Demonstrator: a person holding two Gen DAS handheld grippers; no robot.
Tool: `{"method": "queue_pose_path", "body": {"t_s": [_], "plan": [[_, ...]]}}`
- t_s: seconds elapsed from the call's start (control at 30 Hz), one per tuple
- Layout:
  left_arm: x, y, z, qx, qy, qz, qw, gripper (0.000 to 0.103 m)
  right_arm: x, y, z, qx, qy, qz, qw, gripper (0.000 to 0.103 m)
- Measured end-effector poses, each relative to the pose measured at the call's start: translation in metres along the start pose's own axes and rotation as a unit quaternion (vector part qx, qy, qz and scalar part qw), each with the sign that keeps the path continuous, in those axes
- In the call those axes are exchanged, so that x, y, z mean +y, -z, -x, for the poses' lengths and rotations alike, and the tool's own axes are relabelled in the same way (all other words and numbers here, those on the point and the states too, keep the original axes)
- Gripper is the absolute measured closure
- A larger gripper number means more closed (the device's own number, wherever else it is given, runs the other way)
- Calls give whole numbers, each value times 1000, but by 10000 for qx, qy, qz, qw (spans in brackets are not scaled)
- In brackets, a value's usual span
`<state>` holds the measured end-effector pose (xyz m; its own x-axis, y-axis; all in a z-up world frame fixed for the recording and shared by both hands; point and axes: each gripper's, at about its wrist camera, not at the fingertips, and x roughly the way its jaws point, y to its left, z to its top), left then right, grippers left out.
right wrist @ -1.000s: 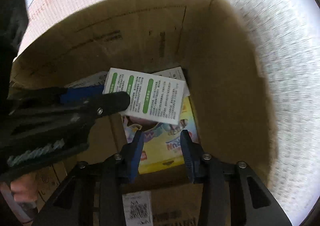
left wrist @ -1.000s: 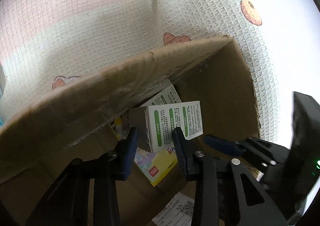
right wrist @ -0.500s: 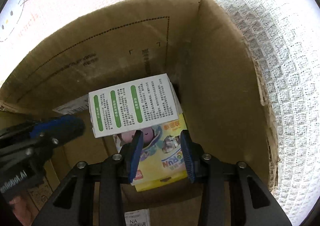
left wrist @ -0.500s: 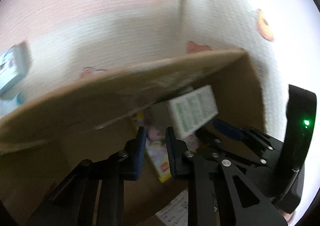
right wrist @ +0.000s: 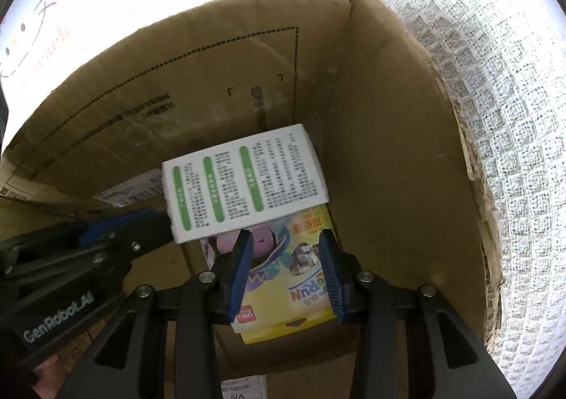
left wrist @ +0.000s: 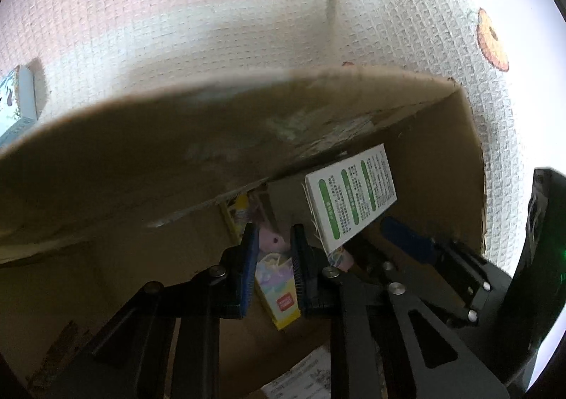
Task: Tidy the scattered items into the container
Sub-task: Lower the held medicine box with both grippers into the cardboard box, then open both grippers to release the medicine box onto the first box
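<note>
A white box with green stripes (right wrist: 244, 186) lies tilted inside the cardboard box (right wrist: 219, 80), on top of a yellow cartoon packet (right wrist: 283, 293). In the left wrist view the white box (left wrist: 350, 201) rests beyond and to the right of my left gripper (left wrist: 274, 268). Its jaws are closing to a narrow gap with nothing held between them; the yellow packet (left wrist: 279, 296) lies below on the floor of the cardboard box (left wrist: 177, 165). My right gripper (right wrist: 286, 275) hangs open over the packet, pointing down and gripping nothing. The left gripper (right wrist: 116, 229) shows at the left of the right wrist view.
The cardboard box stands on a waffle-textured mat (left wrist: 177, 27) with cartoon prints. A pale blue-and-white carton (left wrist: 17, 105) lies on the mat outside the box, at the far left. Shipping labels (right wrist: 131, 192) are stuck on the box's inner walls.
The left gripper's jaws have narrowed a lot and it has drawn back from the white box. The white box now lies free on the yellow packet. The right gripper has stayed put.
</note>
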<state>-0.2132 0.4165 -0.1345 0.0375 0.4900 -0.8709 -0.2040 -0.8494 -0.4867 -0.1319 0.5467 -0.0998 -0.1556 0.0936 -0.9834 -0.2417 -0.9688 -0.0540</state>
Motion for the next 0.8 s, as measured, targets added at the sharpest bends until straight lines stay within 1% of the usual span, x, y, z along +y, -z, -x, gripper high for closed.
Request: {"method": "queue_pose_path", "body": {"t_s": [0.1, 0.27, 0.3, 0.43, 0.47, 0.5, 0.53, 0.57, 0.6, 0.67, 0.73, 0.8], "plan": [[-2, -4, -4, 0, 47, 75, 10000, 84, 0, 2, 0, -17, -9, -34, 10000, 68], [-6, -12, -7, -3, 68, 58, 10000, 85, 1, 5, -1, -9, 37, -8, 10000, 68], [-11, -3, -11, 29, 69, 19, 10000, 85, 2, 5, -2, 1, 60, -1, 10000, 68], [-16, -1, -13, 119, 6, -66, 9999, 84, 6, 10, -2, 18, 192, 57, 9998, 67], [-17, -1, -11, 86, -57, -92, 9999, 84, 6, 12, 0, -2, 219, 23, 9998, 67], [-18, 0, -6, -14, -127, -122, 9998, 79, 6, 13, 3, -31, 248, -10, 9997, 67], [-19, 0, -3, -73, -113, -166, 9998, 75, 6, 16, 8, -81, 335, -64, 9994, 67], [-21, 0, 2, -114, -90, -240, 9996, 66, 7, 18, 11, -95, 422, -75, 9990, 66], [-22, 0, 6, -146, -73, -299, 9994, 59, 9, 22, 16, -119, 528, -54, 9985, 60], [-27, 1, 17, -247, -39, -464, 9986, 53, 17, 31, 28, -276, 740, 46, 9969, 44], [-31, 6, 27, -347, -102, -662, 9971, 51, 26, 41, 40, -486, 896, 124, 9947, 39], [-32, 21, 35, -438, -53, -889, 9951, 45, 35, 53, 53, -668, 952, 162, 9931, 34]]}}
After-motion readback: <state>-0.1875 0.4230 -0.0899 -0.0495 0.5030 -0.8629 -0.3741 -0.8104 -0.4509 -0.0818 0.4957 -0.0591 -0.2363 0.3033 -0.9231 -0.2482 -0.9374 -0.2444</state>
